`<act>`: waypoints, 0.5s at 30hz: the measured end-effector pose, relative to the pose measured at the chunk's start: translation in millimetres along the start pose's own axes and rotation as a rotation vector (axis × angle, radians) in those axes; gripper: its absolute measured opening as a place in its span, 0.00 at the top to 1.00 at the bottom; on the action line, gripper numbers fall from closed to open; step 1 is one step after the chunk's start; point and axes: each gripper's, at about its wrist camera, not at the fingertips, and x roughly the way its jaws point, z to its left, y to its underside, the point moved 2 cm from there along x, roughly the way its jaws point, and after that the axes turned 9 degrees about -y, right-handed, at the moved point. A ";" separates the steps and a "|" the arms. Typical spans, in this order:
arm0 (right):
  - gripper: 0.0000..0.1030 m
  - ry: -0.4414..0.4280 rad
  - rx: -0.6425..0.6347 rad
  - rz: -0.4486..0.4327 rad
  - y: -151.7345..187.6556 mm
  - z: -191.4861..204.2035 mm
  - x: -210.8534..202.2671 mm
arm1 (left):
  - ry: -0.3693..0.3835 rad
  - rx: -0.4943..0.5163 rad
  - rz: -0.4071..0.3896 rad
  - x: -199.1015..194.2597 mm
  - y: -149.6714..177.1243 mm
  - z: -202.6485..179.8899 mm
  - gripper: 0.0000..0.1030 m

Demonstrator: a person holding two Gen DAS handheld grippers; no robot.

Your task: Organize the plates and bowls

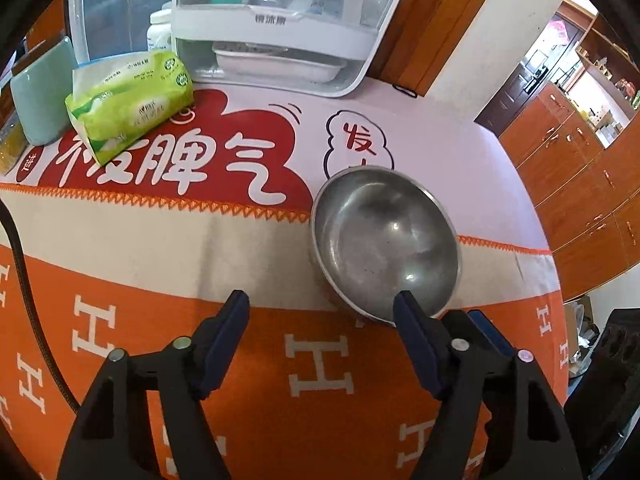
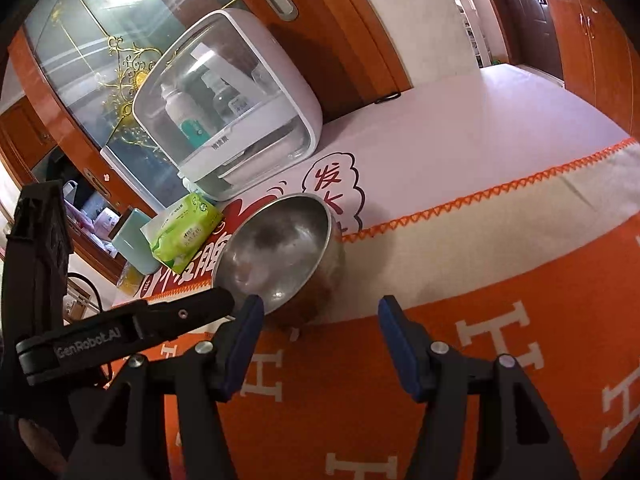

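Evidently, the steel bowl was found upright on the desk, near its front. Both the left hand-held gripper and right hand-held gripper were held apart, unladen, presumably poised for its rim.

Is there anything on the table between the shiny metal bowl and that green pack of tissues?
No. Between the metal bowl and the green tissue pack lies only bare tablecloth with its red-and-white lettering; the left wrist view shows it best.
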 end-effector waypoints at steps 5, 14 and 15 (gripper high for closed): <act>0.53 -0.030 -0.007 0.006 1.4 -0.7 5.5 | 0.013 0.010 0.007 9.4 0.8 -2.0 0.43; 0.80 -0.044 0.004 0.050 5.4 -2.6 12.5 | 0.031 0.007 0.073 22.2 6.1 -3.9 0.71; 0.82 -0.044 0.006 0.053 5.5 -3.0 12.7 | 0.036 0.010 0.075 22.3 6.6 -5.0 0.75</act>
